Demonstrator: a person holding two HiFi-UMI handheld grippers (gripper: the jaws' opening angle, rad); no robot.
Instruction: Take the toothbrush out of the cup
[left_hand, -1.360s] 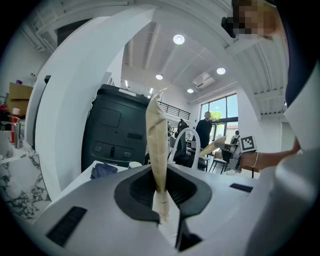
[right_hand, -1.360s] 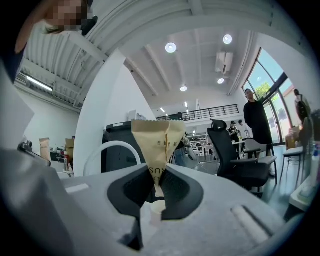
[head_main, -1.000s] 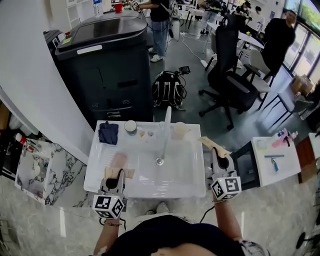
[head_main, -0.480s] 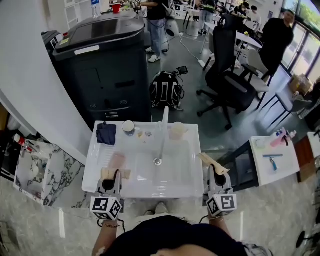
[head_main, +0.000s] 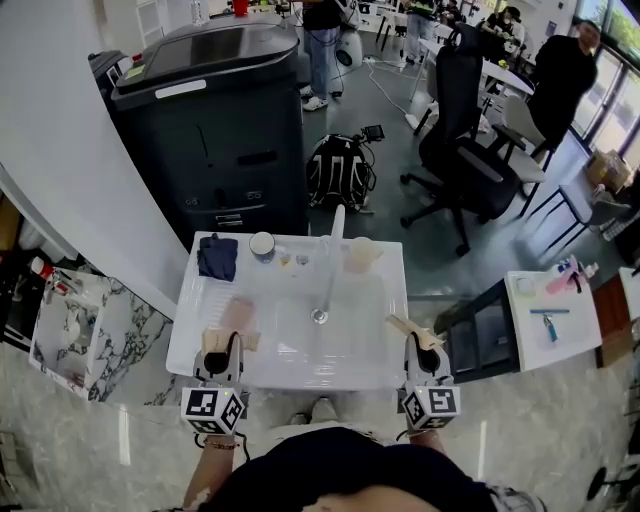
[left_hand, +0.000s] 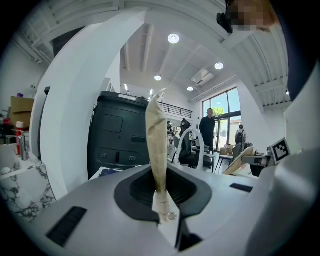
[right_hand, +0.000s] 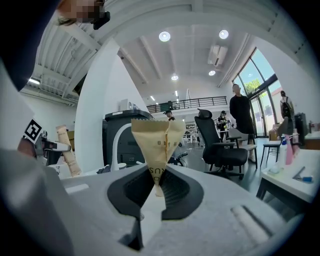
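Note:
A white sink (head_main: 375, 365) lies in front of me. A pale cup (head_main: 360, 256) stands on its far rim beside the white tap (head_main: 333, 258); I see no toothbrush in it. My left gripper (head_main: 222, 347) is over the sink's near left edge, shut on a long tan paper packet (left_hand: 156, 140). My right gripper (head_main: 418, 345) is at the near right edge, shut on a torn tan paper wrapper (right_hand: 157, 142) with print on it. In their own views the left gripper (left_hand: 161, 200) and the right gripper (right_hand: 156, 187) both pinch the paper tight.
A dark blue cloth (head_main: 217, 258) and a small round cup (head_main: 262, 246) lie on the sink's far rim; a pinkish thing (head_main: 238, 315) rests at left. Behind stand a big black machine (head_main: 215, 110), a backpack (head_main: 340, 175) and an office chair (head_main: 470, 150). A white side table (head_main: 550, 310) is at right.
My right gripper has sunk and come toward me, from beside the sink's right rim to its near right corner, still holding the torn wrapper. The left gripper has kept still.

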